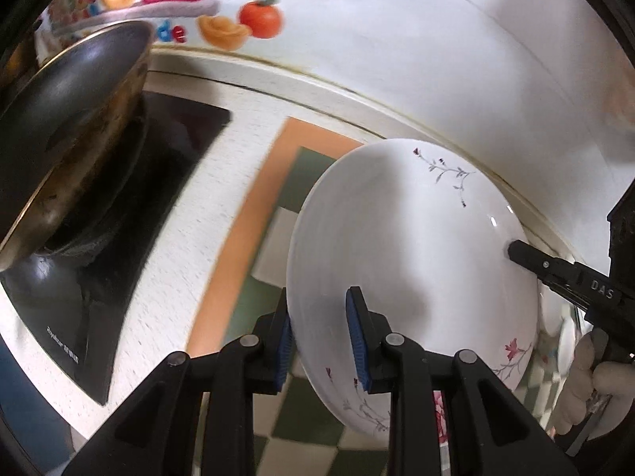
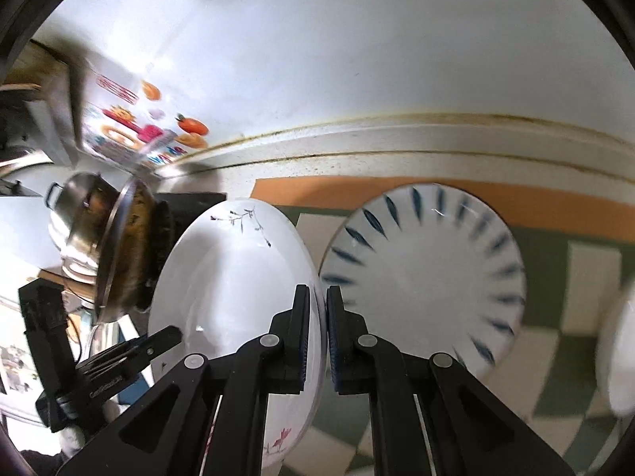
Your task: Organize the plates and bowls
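A white plate with a pink and grey flower pattern (image 1: 408, 254) is held tilted above the counter, and both grippers grip its rim. My left gripper (image 1: 321, 341) is shut on its near edge. My right gripper (image 2: 316, 337) is shut on the opposite edge of the same plate (image 2: 234, 277); its finger (image 1: 528, 256) shows at the plate's right side in the left wrist view. A white plate with blue dashes round its rim (image 2: 424, 277) lies on the checked mat to the right of the held plate.
A green, white and orange checked mat (image 1: 278, 182) covers the counter by the wall. A dark wok (image 1: 67, 127) sits on a black hob (image 1: 131, 198) to the left. A steel pot (image 2: 79, 214) stands beyond. A white dish (image 2: 619, 349) lies at the far right.
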### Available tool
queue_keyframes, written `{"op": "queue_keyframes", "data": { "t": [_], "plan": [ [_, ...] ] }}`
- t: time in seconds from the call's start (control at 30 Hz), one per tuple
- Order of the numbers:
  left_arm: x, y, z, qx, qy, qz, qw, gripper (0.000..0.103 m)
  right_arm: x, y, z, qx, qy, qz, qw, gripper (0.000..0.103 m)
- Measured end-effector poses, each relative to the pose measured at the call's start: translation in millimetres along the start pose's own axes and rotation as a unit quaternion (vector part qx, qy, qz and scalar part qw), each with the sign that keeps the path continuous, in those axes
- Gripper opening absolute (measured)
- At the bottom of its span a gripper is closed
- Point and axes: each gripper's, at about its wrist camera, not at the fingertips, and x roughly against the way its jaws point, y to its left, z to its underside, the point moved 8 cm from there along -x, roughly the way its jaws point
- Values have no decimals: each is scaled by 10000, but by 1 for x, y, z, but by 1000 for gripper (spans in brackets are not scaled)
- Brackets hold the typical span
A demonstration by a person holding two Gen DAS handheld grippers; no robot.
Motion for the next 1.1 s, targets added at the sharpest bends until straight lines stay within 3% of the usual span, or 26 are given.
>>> {"op": "queue_keyframes", "data": {
  "t": [0.27, 0.6, 0.83, 1.1],
  "plan": [
    [10, -58, 46, -622, 218, 226, 9976, 23, 96, -36, 62, -416, -457, -20, 9981, 10],
    [3, -125, 100, -1408, 500, 379, 9880, 23, 167, -99, 144, -999, -798, 120, 9917, 10],
    [-15, -145, 131, -1797, 754, 361, 9802, 23, 179, -140, 197, -1356, -782, 171, 9875, 10],
    [-49, -141, 164, -1872, 1253, 136, 9742, 23, 149, -167, 239, -1621, -453, 249, 9854, 10]
  ]
}}
